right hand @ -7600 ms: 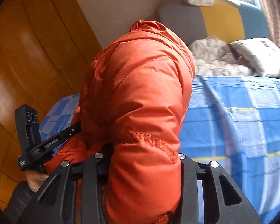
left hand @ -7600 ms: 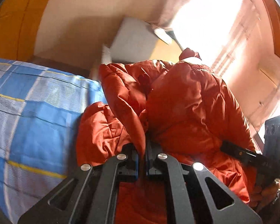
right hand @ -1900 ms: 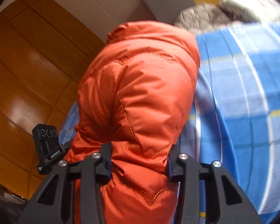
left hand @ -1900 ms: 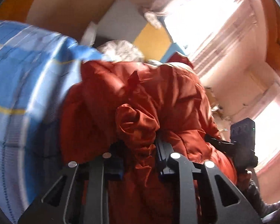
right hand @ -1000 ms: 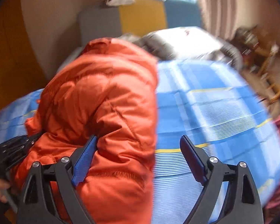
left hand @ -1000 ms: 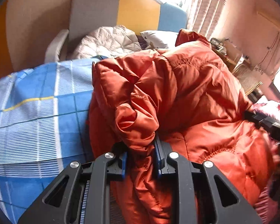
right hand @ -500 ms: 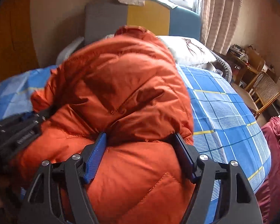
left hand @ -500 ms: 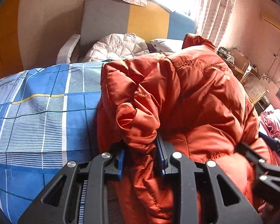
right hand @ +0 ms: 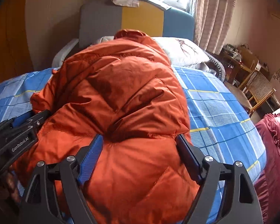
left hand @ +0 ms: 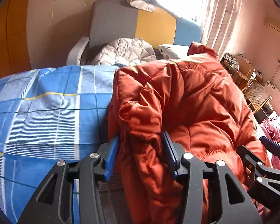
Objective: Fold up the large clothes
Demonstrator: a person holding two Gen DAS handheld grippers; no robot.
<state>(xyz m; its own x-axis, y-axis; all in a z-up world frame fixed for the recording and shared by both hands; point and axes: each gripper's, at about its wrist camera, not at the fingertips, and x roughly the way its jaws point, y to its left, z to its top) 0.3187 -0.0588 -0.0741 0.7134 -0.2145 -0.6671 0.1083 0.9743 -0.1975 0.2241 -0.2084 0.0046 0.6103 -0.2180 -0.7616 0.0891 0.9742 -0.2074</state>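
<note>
An orange puffer jacket [left hand: 196,97] lies bunched on the blue checked bedsheet [left hand: 46,112]. My left gripper [left hand: 140,138] is at the jacket's near left edge. Its jaws are opening, with a rumpled fold of the jacket loose between the blue pads. In the right wrist view the jacket [right hand: 121,93] bulges up over the sheet [right hand: 214,108]. My right gripper [right hand: 139,137] straddles its near bulk, jaws wide and opening, the padding filling the gap. Each gripper shows in the other's view: the right [left hand: 270,145] and the left [right hand: 28,119].
A grey, yellow and blue headboard [right hand: 140,18] stands behind the bed. A grey quilted cover [left hand: 125,50] and a white pillow [right hand: 183,50] lie at the head. A wicker chair [right hand: 259,87] and crimson ruffled bedding [right hand: 274,149] are at the right.
The jacket has come down from being held up and now rests on the bed. My left jaws have spread off the fold they pinched. My right gripper has moved over the jacket's bulk.
</note>
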